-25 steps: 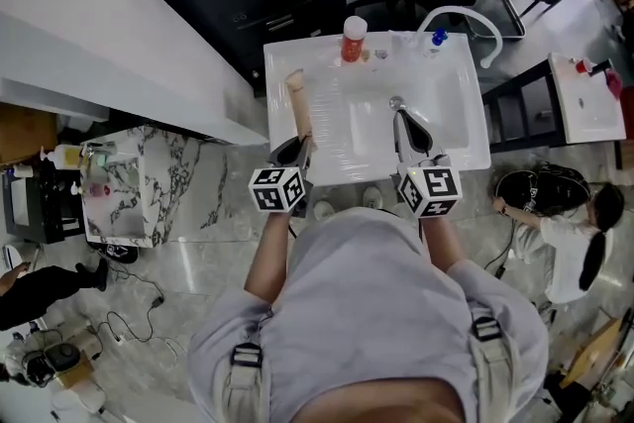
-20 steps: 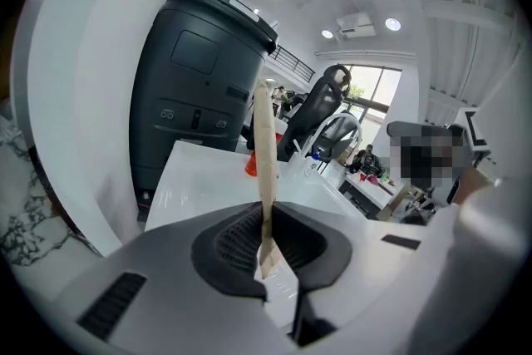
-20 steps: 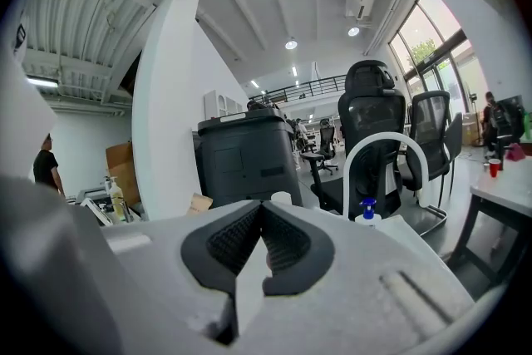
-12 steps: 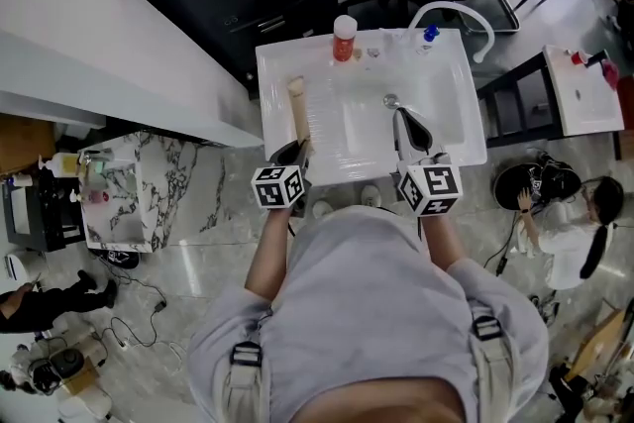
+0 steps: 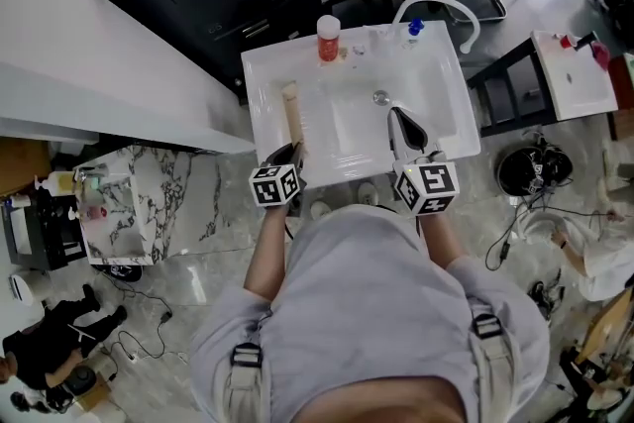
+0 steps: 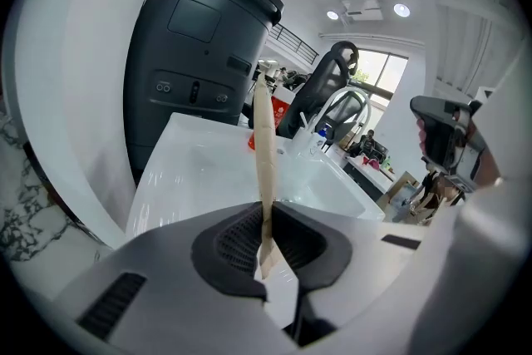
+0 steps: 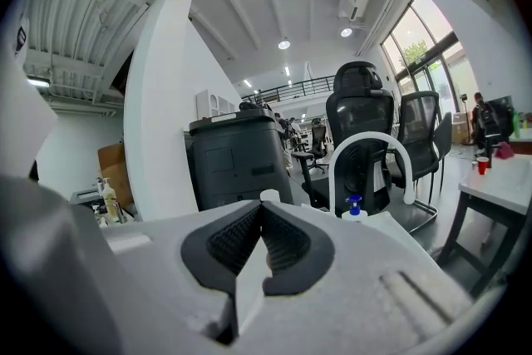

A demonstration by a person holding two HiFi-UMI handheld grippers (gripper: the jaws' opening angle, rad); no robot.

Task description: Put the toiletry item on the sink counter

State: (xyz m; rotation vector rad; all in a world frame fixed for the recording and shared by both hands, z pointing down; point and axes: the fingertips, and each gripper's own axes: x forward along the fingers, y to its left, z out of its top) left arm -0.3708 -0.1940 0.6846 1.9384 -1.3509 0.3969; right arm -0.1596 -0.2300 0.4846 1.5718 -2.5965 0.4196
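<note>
So far the toiletry item, a slim beige tube (image 6: 264, 147), is not yet set down. The left gripper (image 5: 289, 152) pinches its flat end between nearly closed jaws, and the rest juts ahead of them over the sink counter (image 5: 265, 104) just below. Lowering and letting go remain, I judge. The left gripper view shows that pinch close up. The head view places the right gripper (image 5: 396, 119) beside it over the basin, and its own view shows jaws together on nothing.
</note>
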